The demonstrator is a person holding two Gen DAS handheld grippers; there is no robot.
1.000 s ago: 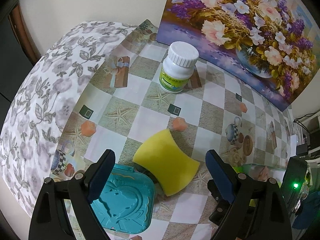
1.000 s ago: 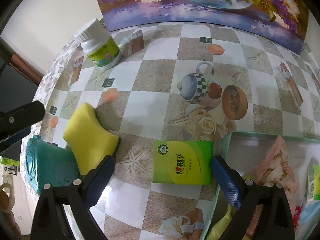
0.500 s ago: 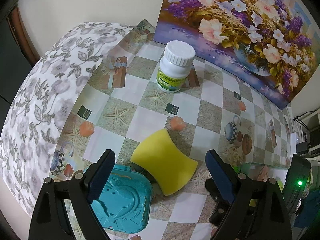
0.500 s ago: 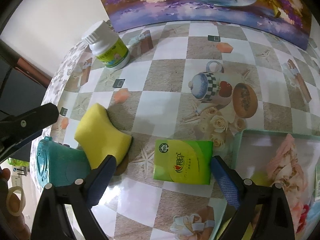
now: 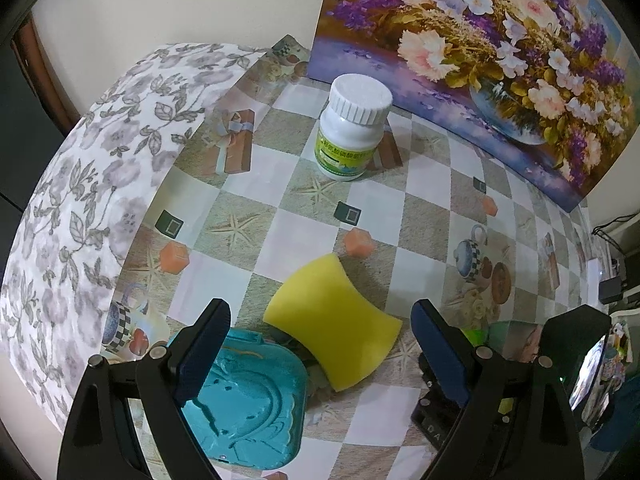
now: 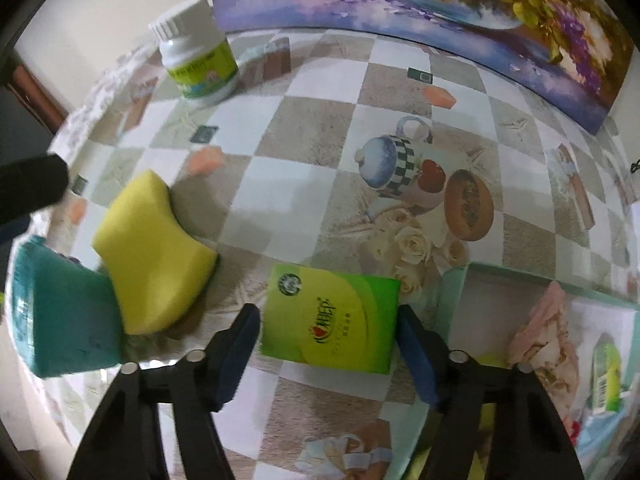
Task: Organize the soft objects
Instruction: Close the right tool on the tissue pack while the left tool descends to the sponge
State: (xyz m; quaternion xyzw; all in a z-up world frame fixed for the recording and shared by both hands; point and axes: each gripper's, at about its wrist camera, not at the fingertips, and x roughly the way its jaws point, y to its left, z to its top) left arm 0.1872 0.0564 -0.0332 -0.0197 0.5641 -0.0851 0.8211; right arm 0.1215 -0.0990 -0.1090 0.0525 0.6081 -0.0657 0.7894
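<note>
In left wrist view the left gripper [image 5: 320, 352] is wide open w/ nothing held, yellow sponge [image 5: 334, 322] between its jaws and leaning on the teal case [image 5: 244, 398], so it may slip; in right wrist view the right gripper [image 6: 328, 350] is open around the green tissue pack [image 6: 332, 318], not yet pinching, the soft pack may squash or slide, and the tray [image 6: 464, 280] to its right has pink cloth [image 6: 548, 332] etc.

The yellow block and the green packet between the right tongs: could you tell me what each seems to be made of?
The yellow block looks like matte foam sponge: thick, soft rounded edges, no shine. The green packet looks like a glossy printed plastic-film wrapper, probably tissues; its contents are not visible. The right tongs straddle it.
</note>
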